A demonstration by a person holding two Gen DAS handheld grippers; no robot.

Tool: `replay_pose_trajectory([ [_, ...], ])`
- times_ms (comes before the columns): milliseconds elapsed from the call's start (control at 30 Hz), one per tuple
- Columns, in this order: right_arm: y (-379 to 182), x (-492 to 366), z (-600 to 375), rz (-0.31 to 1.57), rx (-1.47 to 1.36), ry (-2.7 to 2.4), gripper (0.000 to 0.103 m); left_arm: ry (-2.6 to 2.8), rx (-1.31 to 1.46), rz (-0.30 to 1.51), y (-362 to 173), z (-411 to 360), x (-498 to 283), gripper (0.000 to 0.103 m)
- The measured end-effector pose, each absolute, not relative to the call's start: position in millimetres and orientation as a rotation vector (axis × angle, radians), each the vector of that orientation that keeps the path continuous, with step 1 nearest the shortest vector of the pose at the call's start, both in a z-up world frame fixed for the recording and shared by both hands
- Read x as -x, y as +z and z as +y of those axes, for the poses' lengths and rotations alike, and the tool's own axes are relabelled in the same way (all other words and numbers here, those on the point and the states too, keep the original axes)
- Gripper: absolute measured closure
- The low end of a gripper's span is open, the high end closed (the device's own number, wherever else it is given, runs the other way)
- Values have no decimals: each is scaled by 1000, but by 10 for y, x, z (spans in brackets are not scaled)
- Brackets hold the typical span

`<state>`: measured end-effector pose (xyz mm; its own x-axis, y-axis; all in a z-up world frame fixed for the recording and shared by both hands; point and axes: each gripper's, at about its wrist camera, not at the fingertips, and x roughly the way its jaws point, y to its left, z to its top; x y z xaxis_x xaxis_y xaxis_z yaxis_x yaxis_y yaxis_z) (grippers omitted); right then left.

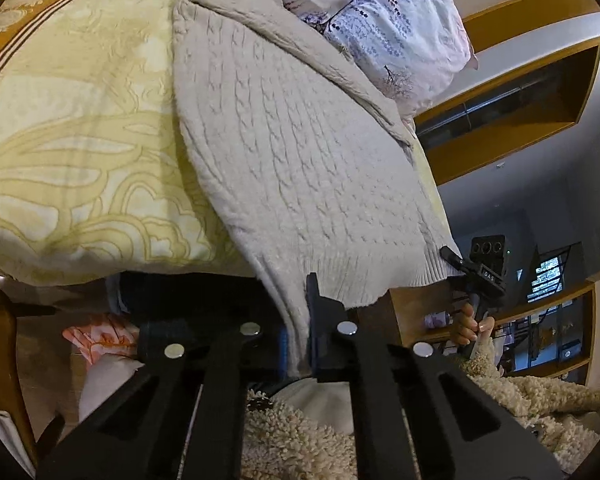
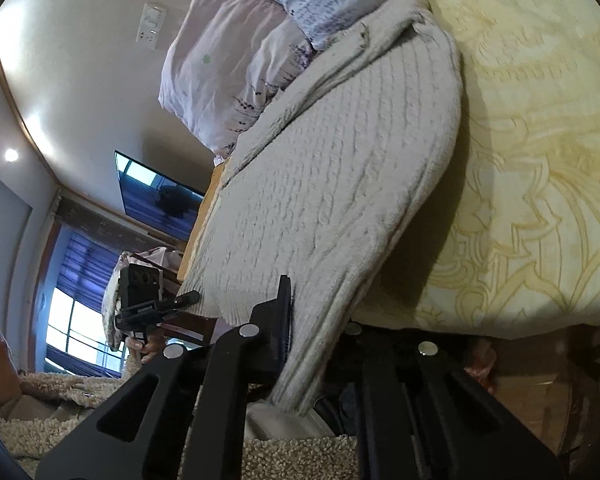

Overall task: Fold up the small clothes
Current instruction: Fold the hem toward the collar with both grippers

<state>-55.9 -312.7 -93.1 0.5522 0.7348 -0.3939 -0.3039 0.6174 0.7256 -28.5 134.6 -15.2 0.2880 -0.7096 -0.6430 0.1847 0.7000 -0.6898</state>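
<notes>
A cream cable-knit sweater (image 1: pixel 292 160) lies flat on the yellow patterned bed cover (image 1: pixel 80 120), its ribbed hem hanging over the bed's near edge. My left gripper (image 1: pixel 298 332) is shut on one corner of that hem, with the knit bunched between its jaws. At the hem's other corner, the right gripper (image 1: pixel 450 258) pinches the ribbing, held by a hand. In the right wrist view the sweater (image 2: pixel 332 184) runs up the bed, the right gripper (image 2: pixel 300 320) is shut on its hem, and the left gripper (image 2: pixel 190 299) bites the far corner.
A floral pillow and quilt (image 1: pixel 380 12) are piled beyond the sweater's top. Wooden wall shelves (image 1: pixel 520 92) stand to the right. A wall television (image 2: pixel 160 200) and a window (image 2: pixel 72 328) lie past the bed. The person's fleecy jacket (image 1: pixel 300 432) is below the grippers.
</notes>
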Motion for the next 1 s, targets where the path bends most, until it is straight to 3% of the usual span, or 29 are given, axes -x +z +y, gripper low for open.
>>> replay_pose_trajectory([
  [300, -718, 547, -3154, 647, -613, 656, 96, -626, 546, 1026, 168, 1520, 214, 96],
  [733, -224, 223, -3148, 391, -510, 481, 96, -482, 573, 861, 577, 1658, -529, 97],
  [1000, -43, -101, -3021, 379, -378, 378, 96, -420, 546, 863, 593, 1609, -971, 97],
])
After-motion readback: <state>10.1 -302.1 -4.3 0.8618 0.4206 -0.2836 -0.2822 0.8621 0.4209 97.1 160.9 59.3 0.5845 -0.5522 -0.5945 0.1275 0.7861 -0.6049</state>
